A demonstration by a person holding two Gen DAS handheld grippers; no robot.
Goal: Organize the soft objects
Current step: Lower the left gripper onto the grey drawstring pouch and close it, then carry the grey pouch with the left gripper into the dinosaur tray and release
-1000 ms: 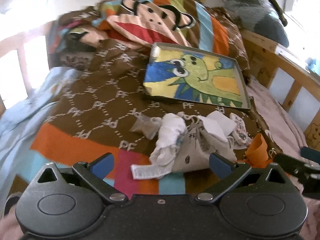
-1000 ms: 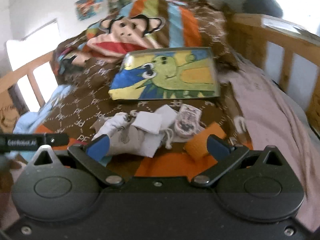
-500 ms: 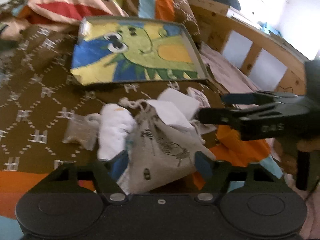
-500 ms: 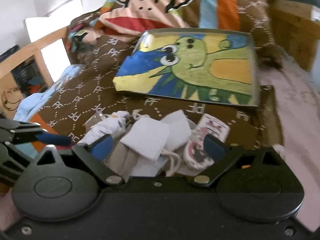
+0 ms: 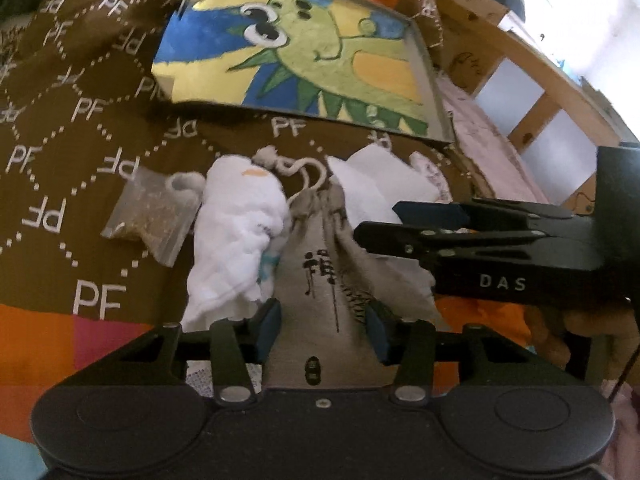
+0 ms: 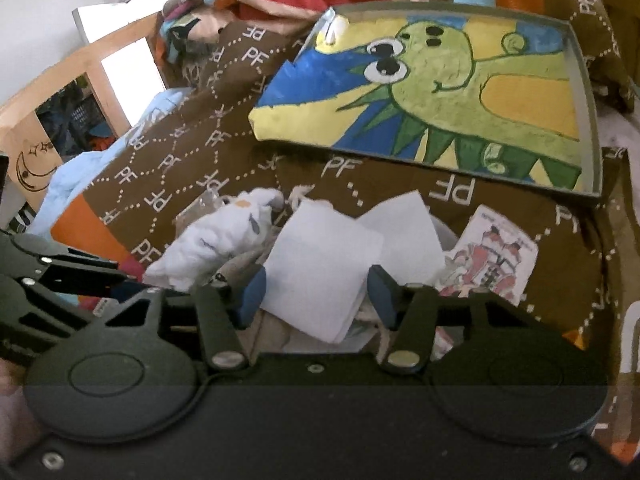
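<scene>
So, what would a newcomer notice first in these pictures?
Probably the bright dinosaur painting lying in a shallow tray on the brown blanket. In front of it sits a small heap of soft things, where the left gripper straddles a grey drawstring pouch and the right gripper straddles a white folded cloth.

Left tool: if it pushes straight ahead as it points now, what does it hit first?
The left tool already straddles the grey drawstring pouch, so it would likely press into that first; the white cloth bundle sits just beside.
</scene>
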